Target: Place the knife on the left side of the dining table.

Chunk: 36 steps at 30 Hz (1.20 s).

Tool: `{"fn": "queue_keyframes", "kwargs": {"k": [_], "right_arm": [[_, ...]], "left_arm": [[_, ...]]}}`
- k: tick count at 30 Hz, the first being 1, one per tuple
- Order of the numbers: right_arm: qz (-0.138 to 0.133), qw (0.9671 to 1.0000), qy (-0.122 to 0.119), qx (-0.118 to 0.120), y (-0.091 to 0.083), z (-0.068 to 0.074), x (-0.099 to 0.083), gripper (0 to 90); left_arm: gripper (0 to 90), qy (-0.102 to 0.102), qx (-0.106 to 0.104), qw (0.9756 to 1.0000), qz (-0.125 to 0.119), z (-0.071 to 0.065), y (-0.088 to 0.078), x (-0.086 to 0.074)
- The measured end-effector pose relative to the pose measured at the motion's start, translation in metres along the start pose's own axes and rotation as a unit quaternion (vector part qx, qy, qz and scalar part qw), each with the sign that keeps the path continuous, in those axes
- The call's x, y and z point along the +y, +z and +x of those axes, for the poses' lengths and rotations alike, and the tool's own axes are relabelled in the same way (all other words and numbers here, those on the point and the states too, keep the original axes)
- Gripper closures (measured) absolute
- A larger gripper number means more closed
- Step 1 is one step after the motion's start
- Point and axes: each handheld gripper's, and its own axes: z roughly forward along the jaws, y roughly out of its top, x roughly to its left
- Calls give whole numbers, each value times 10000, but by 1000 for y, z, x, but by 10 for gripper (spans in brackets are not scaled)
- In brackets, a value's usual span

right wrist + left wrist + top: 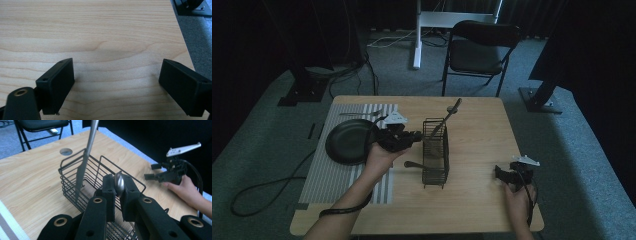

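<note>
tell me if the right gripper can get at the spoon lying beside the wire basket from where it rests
Probably yes. The right gripper rests open on bare table, and the spoon lies on the basket's far side from it, so it would have to go round or over the basket. The left gripper is nearer but holds a utensil.

We see a light wooden table (482, 125) with a round cable hole (66, 151). A striped mat (329, 170) covers its left part and carries a black pan (348, 142). A black wire basket (435, 152) stands mid-table, with what may be a spoon (412, 164) just beside it.
</note>
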Motion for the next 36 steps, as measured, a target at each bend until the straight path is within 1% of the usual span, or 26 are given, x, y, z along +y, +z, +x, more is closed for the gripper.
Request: {"fn": "queue_keyframes", "kwargs": {"k": [2, 3, 6, 8, 9, 11, 12, 14, 15, 19, 20, 21, 22, 23, 24, 25, 26, 27, 28, 32, 33, 35, 36], "right_arm": [[3, 10000, -6, 0, 0, 0, 0, 120], [4, 10000, -2, -1, 0, 0, 0, 120], [1, 10000, -8, 0, 0, 0, 0, 120], [5, 10000, -4, -2, 0, 0, 0, 120], [-2, 10000, -14, -3, 0, 0, 0, 120], [-1, 10000, -12, -2, 0, 0, 0, 120], [-1, 10000, -12, -4, 0, 0, 0, 120], [-2, 10000, -15, -3, 0, 0, 0, 120], [-1, 10000, -11, -4, 0, 0, 0, 120], [-3, 10000, -8, -4, 0, 0, 0, 120], [-3, 10000, -8, -4, 0, 0, 0, 120], [-6, 10000, -14, -3, 0, 0, 0, 120], [-6, 10000, -13, -1, 0, 0, 0, 120], [-2, 10000, -16, -1, 0, 0, 0, 120], [-2, 10000, -16, -1, 0, 0, 0, 120], [-1, 10000, -14, -1, 0, 0, 0, 120], [-1, 10000, -14, -1, 0, 0, 0, 120], [-1, 10000, -14, -1, 0, 0, 0, 120], [-3, 10000, -20, -2, 0, 0, 0, 120], [-4, 10000, -21, -2, 0, 0, 0, 120], [-2, 10000, -19, -1, 0, 0, 0, 120], [-3, 10000, -19, -2, 0, 0, 0, 120], [-1, 10000, -17, -1, 0, 0, 0, 120]], "left_arm": [[840, 0, 0, 10000, 0, 0, 0, 0], [840, -21, 34, 9999, -114, 0, -7, 1], [840, -46, 36, 9997, -221, -2, -14, 2], [840, -11, 36, 9997, -222, -2, -16, 2], [840, -1, 71, 9996, -265, -5, -19, 2], [840, 29, 51, 9996, -261, -5, -21, 3], [840, 54, 65, 9994, -336, -8, -26, 4], [840, 67, 123, 9992, -385, -11, -32, 4], [840, 104, 89, 9991, -393, -12, -35, 5], [840, 105, 103, 9983, -564, -15, -49, 8], [840, 105, 103, 9983, -564, -15, -49, 8], [840, 131, 117, 9979, -618, -16, -57, 10], [840, 122, 120, 9977, -662, -17, -60, 10], [840, 131, 94, 9976, -674, -17, -63, 10], [840, 131, 94, 9976, -674, -17, -63, 10], [840, 109, 84, 9973, -715, -17, -68, 11], [840, 128, 116, 9971, -734, -17, -72, 11], [840, 128, 116, 9971, -734, -17, -72, 11], [840, 115, 149, 9966, -797, -17, -80, 12], [840, 123, 157, 9955, -929, -16, -95, 12], [840, 95, 161, 9948, -998, -16, -100, 12], [840, 135, 171, 9948, -999, -16, -103, 12], [840, 123, 201, 9942, -1049, -15, -110, 12]]}}
